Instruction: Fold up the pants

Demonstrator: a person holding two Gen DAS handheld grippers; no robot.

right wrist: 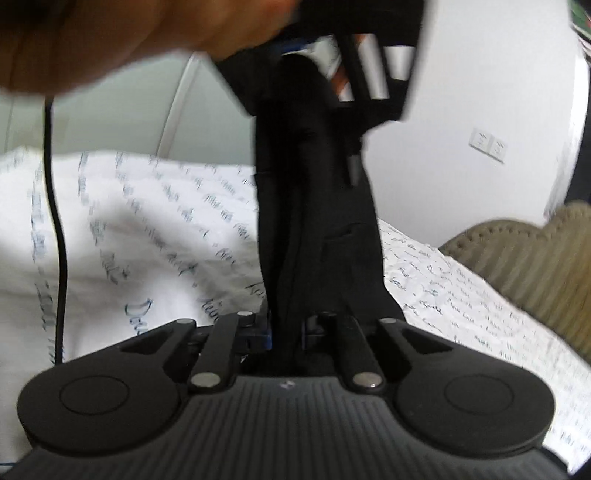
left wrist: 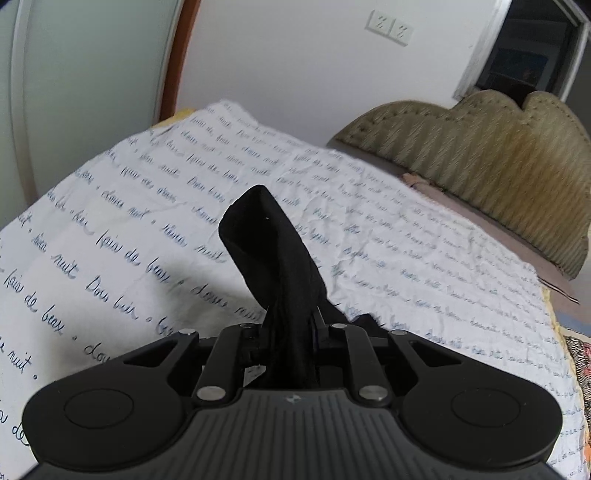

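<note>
Pants (left wrist: pixel 273 258) are bunched black cloth, pinched in both claws and hanging over the bed sheet (left wrist: pixel 110 229) with its blue handwriting print. Left gripper (left wrist: pixel 290 325) is clenched on a wad of them that pokes up past its tips, with the padded headboard (left wrist: pixel 498 162) off to the right. Right gripper (right wrist: pixel 288 325) is clamped on them too, and the cloth runs tight from it up to the other gripper's body, a hand (right wrist: pixel 110 33) blurry at top left beside a dangling cable (right wrist: pixel 55 221).

Soft even daylight, fisheye bending at edges, left view fairly sharp, right view motion-blurred throughout
</note>
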